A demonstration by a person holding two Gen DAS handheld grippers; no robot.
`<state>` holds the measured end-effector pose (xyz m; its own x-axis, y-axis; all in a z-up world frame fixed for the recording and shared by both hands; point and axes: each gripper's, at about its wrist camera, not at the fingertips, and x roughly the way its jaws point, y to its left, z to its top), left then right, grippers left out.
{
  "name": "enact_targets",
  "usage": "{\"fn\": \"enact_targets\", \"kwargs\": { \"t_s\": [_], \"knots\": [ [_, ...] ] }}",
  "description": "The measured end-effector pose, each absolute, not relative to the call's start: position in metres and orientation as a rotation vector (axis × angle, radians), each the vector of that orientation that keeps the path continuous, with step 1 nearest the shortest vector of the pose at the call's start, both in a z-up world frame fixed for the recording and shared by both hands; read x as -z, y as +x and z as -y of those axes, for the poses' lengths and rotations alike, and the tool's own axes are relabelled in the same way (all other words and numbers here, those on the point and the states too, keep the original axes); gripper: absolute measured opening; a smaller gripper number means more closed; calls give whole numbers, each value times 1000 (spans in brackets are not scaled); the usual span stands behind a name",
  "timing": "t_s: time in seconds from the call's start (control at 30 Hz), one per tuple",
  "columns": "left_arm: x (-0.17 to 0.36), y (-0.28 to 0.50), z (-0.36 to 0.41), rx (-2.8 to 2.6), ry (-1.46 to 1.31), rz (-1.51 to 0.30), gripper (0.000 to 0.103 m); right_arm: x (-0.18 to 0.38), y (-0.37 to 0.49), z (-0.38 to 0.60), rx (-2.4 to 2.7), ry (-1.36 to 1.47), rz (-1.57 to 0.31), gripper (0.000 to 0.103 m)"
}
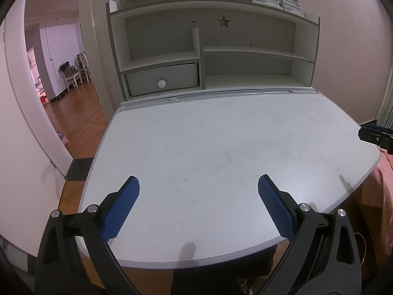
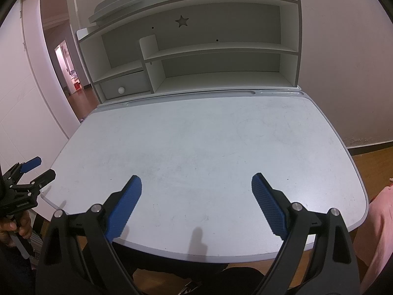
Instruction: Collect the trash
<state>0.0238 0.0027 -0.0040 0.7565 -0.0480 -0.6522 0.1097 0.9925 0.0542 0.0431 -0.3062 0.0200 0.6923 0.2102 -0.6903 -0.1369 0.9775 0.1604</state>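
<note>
- Left gripper (image 1: 198, 184): blue ribbed fingers (image 1: 121, 207) spread wide, nothing between, above near edge of pale grey scuffed worktop (image 1: 221, 135).
- Right gripper (image 2: 196, 183): fingers wide too, holding nothing, over same edge.
- White shelf unit (image 1: 211, 49) with drawer at worktop's back.
- Trash: none visible in either view.

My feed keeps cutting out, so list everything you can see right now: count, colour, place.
desk: one, pale grey, centre, no trash visible on it
shelf unit: one, white, at desk's back edge
drawer: one, white with round knob, lower left of shelf unit
chairs: at least one, white, through the doorway
left tongs: one, black with blue pads, open, above desk's near edge
right tongs: one, same colours, open, nothing between
</note>
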Motion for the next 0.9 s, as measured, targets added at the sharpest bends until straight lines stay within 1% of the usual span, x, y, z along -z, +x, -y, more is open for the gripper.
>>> {"fn": "enact_targets", "kwargs": {
  "t_s": [0.63, 0.9],
  "knots": [
    [1, 15, 3, 82, 127, -672, 94, -20, 42, 307, -195, 98, -782, 88],
    [0, 22, 0, 91, 99, -695, 94, -20, 42, 307, -196, 98, -782, 88]
  ]
}}
